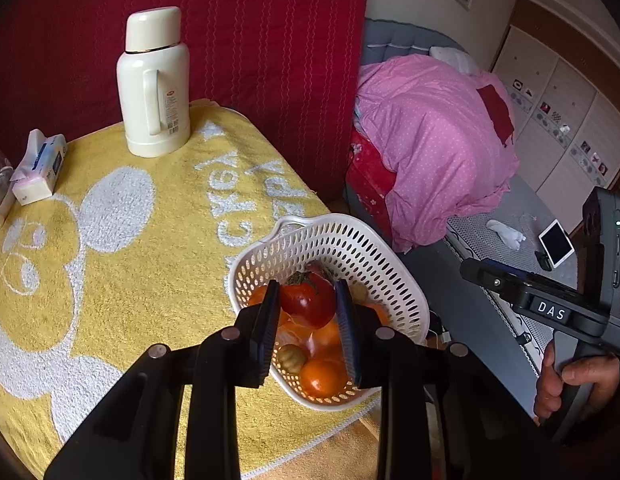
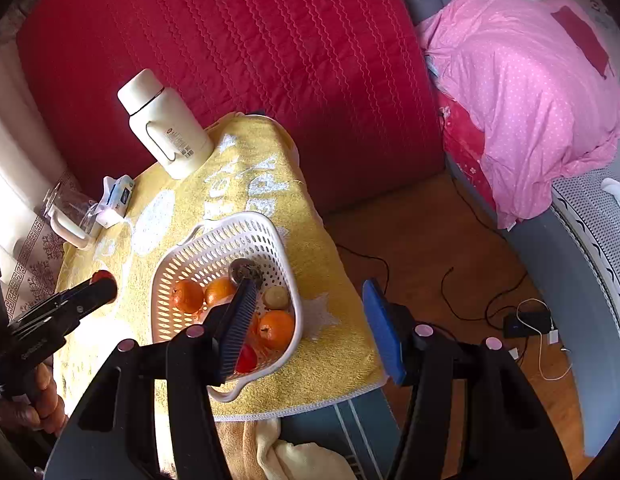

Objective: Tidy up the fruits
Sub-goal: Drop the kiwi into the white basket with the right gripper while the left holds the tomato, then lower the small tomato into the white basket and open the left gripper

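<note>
My left gripper (image 1: 307, 300) is shut on a red tomato (image 1: 307, 300) with a green stem and holds it above the white perforated basket (image 1: 362, 248). The basket sits at the right front edge of the yellow towel-covered table (image 1: 149, 240) and holds several oranges (image 1: 324, 378), a small yellowish fruit (image 1: 292, 357) and a dark fruit. In the right wrist view the basket (image 2: 213, 256) shows oranges (image 2: 275, 329), a red fruit (image 2: 245, 359) and a dark fruit (image 2: 245, 271). My right gripper (image 2: 310, 332) is open and empty above the basket's right rim. The left gripper (image 2: 103, 284) shows at the left with the tomato.
A cream thermos (image 1: 153, 84) stands at the table's back. A tissue pack (image 1: 39, 166) and a clear jug (image 2: 69, 216) lie at the left. A red quilted panel (image 1: 249, 40) backs the table. A bed with a pink duvet (image 1: 434, 148) is right. Cables (image 2: 530, 320) lie on the floor.
</note>
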